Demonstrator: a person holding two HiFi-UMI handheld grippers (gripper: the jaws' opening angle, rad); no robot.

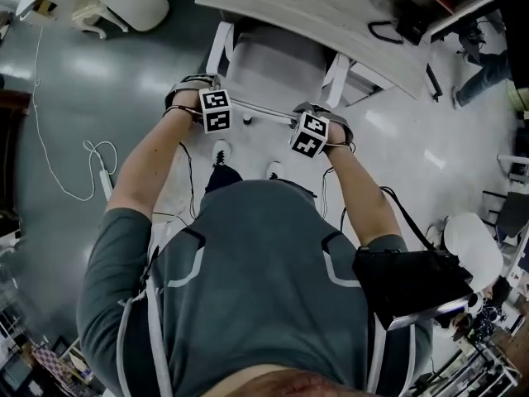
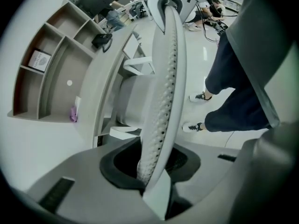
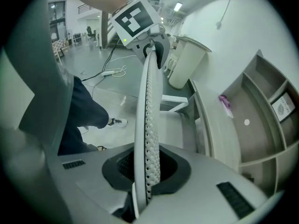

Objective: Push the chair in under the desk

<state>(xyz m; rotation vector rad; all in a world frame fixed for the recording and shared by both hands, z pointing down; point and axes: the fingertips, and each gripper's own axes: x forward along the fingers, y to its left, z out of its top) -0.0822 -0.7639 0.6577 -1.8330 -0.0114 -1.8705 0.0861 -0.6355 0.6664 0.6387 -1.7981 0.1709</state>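
The white office chair [image 1: 277, 64] stands at the pale wooden desk [image 1: 331, 11], its seat partly under the desk's edge. Both grippers hold the thin top edge of the perforated backrest [image 1: 260, 110]. My left gripper [image 1: 207, 110] grips the backrest's left end, and my right gripper [image 1: 318, 131] grips its right end. In the left gripper view, the backrest edge [image 2: 163, 92] runs straight out from between the jaws of the gripper [image 2: 154, 171]. The right gripper view shows the same edge [image 3: 147, 125] pinched in the gripper [image 3: 145, 176], with the left gripper [image 3: 140, 22] clamped at its far end.
The desk top [image 3: 219, 139] lies along the chair, with wall shelves [image 2: 51, 69] behind it. A power strip and white cable [image 1: 103, 176] trail on the floor at left. The person's feet [image 1: 221, 151] stand just behind the chair. Another person [image 1: 488, 69] is at the far right.
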